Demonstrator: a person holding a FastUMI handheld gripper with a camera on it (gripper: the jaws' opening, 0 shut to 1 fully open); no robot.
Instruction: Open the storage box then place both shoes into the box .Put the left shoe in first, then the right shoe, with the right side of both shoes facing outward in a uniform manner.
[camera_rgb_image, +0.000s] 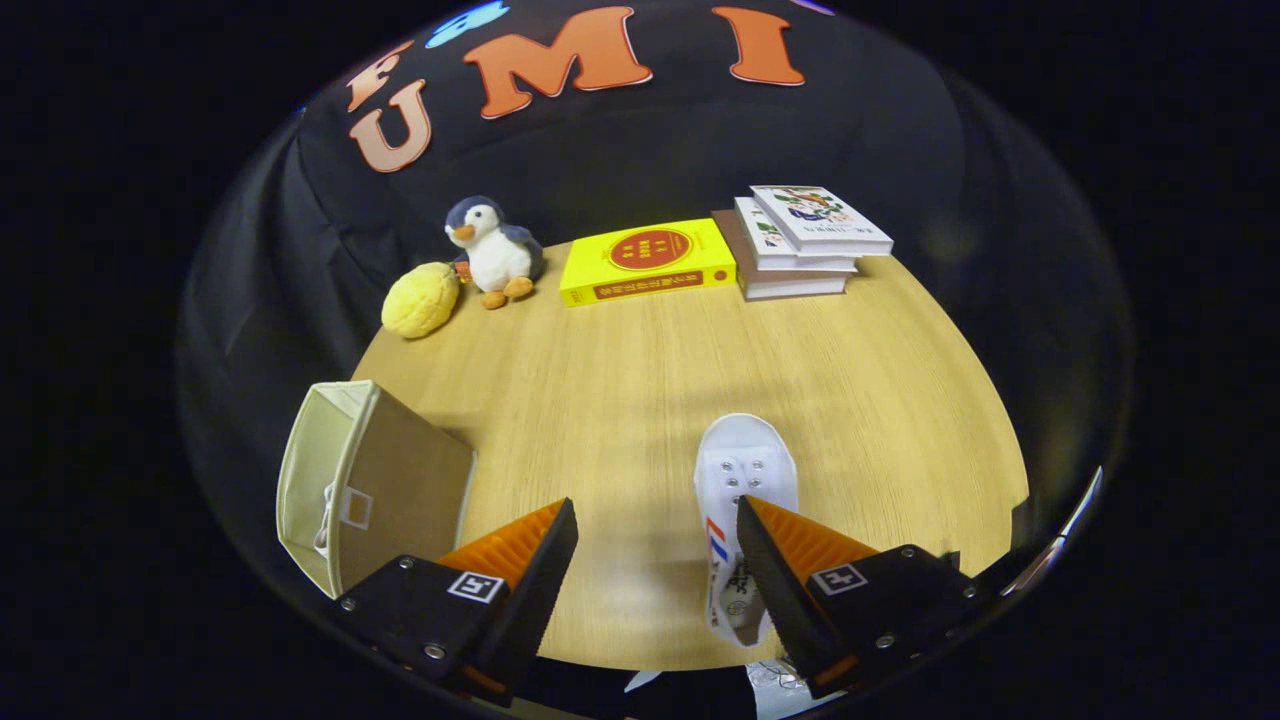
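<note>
A pale wood-grain tabletop (620, 380) with fine lengthwise streaks fills the middle of the scene, backed by black cloth. At the near edge, the hand-held gripper (655, 530) has its two wedge-shaped, ribbed fingers spread wide apart, gripping nothing. A white canvas shoe (742, 490) lies on the table with its rounded toe pointing away. It sits just ahead of the right finger, which overlaps its side — whether finger and shoe touch cannot be told. Metal eyelets dot the upper and slanted stripes mark the shoe's side.

To the left of the left finger lies the storage box (360, 480), a soft-sided fabric cube, cream inside and tan outside. It is tipped so that its open mouth faces left, and one outer wall carries a small label window. What looks like white laces shows inside its lower edge.

Along the far side of the table sit a lumpy yellow round plush (421, 299) and, just beside it, a plush penguin (493, 250) — upright and fuzzy. Next come a thick yellow book (646, 260) lying flat and a stack of books (800, 245).
</note>
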